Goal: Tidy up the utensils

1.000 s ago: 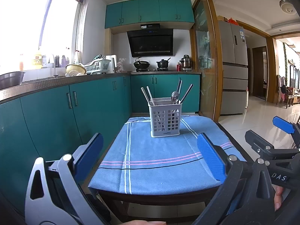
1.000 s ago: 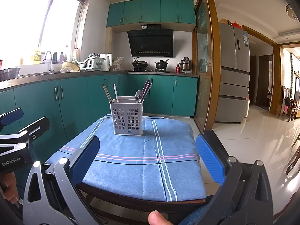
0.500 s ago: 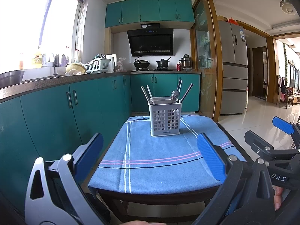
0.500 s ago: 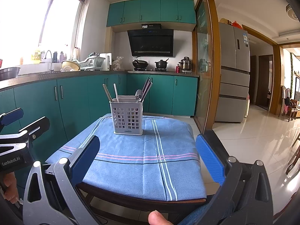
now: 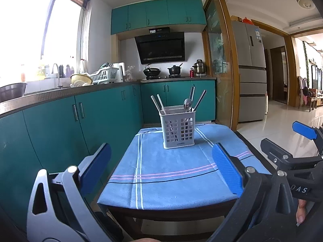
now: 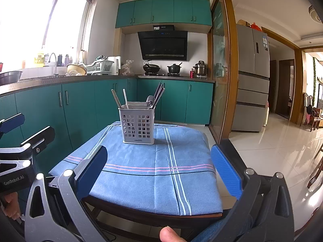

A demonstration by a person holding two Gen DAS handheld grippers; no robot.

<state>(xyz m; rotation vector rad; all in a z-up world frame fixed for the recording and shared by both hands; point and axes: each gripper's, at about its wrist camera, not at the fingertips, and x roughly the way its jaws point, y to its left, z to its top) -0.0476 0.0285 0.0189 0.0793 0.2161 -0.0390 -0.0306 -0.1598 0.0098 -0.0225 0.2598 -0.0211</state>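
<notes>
The caddy (image 5: 178, 130) looks like matt pale-grey plastic, its walls a grid of square holes. The utensils (image 5: 188, 104) standing in it are shiny metal. A soft, woven blue cloth (image 5: 171, 173) with thin white and pink stripes covers the tabletop (image 6: 153, 214), whose exposed edge is dark polished wood. Each claw (image 5: 161, 169) (image 6: 159, 169) has ribbed blue plastic pads (image 5: 227, 170) on dull grey and black frames. The floor (image 6: 282, 145) is glossy pale tile.

Daylight flooded in from window (image 5: 40, 30) at left, blown out to white. Interior evenly bright, sharp focus throughout. Floor tiles (image 6: 282, 147) carried glossy reflections at right. Soft shadow lay beside utensil basket (image 6: 138, 126) on blue cloth (image 6: 153, 167). Strong fisheye bending at edges; dark vignette in corners.
</notes>
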